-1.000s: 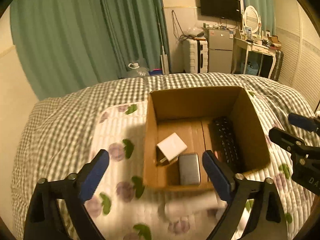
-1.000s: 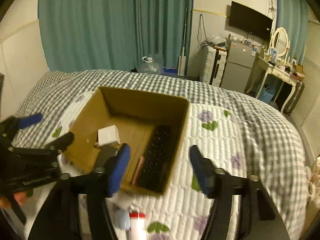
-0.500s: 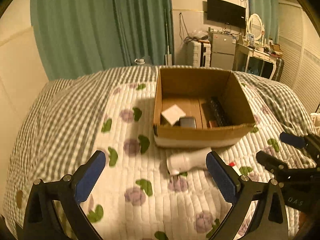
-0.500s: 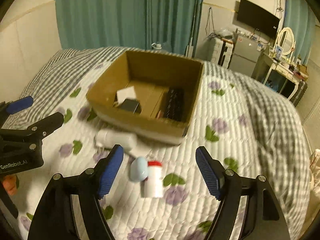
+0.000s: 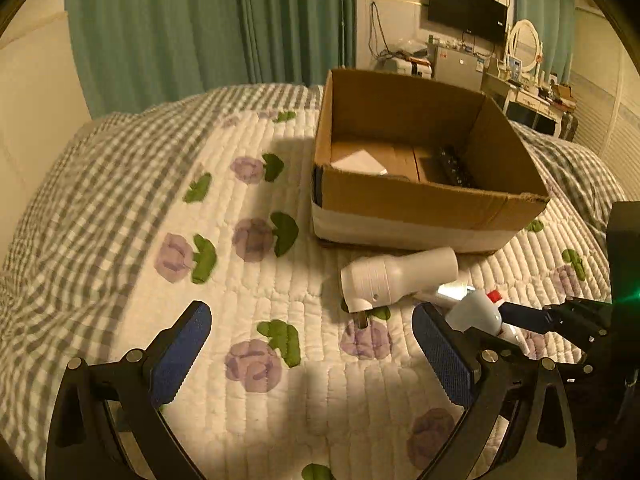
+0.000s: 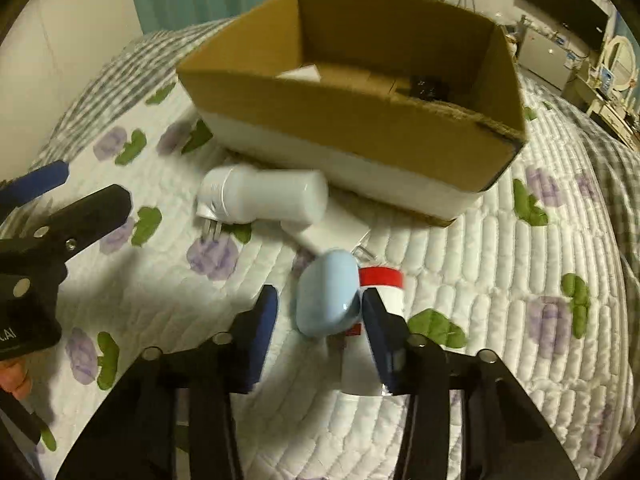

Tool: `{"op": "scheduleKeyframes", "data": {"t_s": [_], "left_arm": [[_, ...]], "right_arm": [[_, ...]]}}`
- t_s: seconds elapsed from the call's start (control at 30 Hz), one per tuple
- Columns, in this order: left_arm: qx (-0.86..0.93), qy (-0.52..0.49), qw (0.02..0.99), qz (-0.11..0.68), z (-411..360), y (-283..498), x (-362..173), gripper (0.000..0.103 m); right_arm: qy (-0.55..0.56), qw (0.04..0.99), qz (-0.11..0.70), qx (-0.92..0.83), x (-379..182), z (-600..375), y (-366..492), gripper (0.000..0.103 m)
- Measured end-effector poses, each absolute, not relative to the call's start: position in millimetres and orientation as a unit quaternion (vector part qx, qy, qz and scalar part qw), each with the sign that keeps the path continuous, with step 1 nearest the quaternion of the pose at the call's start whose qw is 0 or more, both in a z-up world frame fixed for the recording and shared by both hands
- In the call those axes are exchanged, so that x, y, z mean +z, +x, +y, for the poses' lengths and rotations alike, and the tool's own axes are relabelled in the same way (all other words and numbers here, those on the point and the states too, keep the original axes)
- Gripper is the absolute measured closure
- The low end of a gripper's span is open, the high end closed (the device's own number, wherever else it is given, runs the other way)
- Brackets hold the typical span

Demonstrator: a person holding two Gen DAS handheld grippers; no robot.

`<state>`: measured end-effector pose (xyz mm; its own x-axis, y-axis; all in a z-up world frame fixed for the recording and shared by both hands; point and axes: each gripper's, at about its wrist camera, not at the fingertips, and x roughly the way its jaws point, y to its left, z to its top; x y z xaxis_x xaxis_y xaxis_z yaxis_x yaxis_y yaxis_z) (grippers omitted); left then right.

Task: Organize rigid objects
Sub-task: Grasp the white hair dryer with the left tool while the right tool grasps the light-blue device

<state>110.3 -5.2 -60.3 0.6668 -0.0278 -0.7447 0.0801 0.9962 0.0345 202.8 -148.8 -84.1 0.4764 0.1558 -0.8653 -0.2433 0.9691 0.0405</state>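
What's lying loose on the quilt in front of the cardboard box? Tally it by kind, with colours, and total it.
White plug-in gadget: 1
Pale blue egg-shaped case: 1
White bottle with red cap: 1
Flat white piece, partly hidden behind the gadget, kind unclear: 1
Total: 4
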Motion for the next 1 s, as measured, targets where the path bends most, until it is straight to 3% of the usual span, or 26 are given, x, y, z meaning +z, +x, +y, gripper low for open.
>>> {"op": "scheduleKeyframes", "data": {"t_s": [0.1, 0.37, 0.47, 0.63, 0.8, 1.0], "left_arm": [[-0.029, 0.035, 0.909, 0.413, -5.1, 114.4, -67.6, 0.000], [-0.035, 0.032, 0.904, 0.424, -6.7, 120.4, -75.0, 0.001], [-0.029, 0.026, 0.903, 0.427, -3.2, 123.0, -74.8, 0.001], [-0.011, 0.040, 0.903, 0.427, 3.3, 123.9, -73.9, 0.001], [-0.006, 0.045, 0.902, 0.429, 6.4, 125.3, -74.7, 0.001], [-0.016, 0.053, 0.898, 0.436, -2.6, 133.3, -78.6, 0.001]], "right_arm": [[-0.035, 0.856, 0.501, 0.126, -87.2, -148.5, 203.5, 0.068], [0.003, 0.846, 0.511, 0.149, -98.3, -141.1, 225.8, 0.068], [0.019, 0.837, 0.523, 0.161, -105.6, -137.2, 235.0, 0.060], [0.037, 0.836, 0.523, 0.162, -113.8, -133.8, 241.5, 0.059], [0.020, 0.852, 0.497, 0.165, -99.5, -130.9, 228.7, 0.075], [0.013, 0.876, 0.463, 0.135, -72.6, -146.5, 213.4, 0.077]]}}
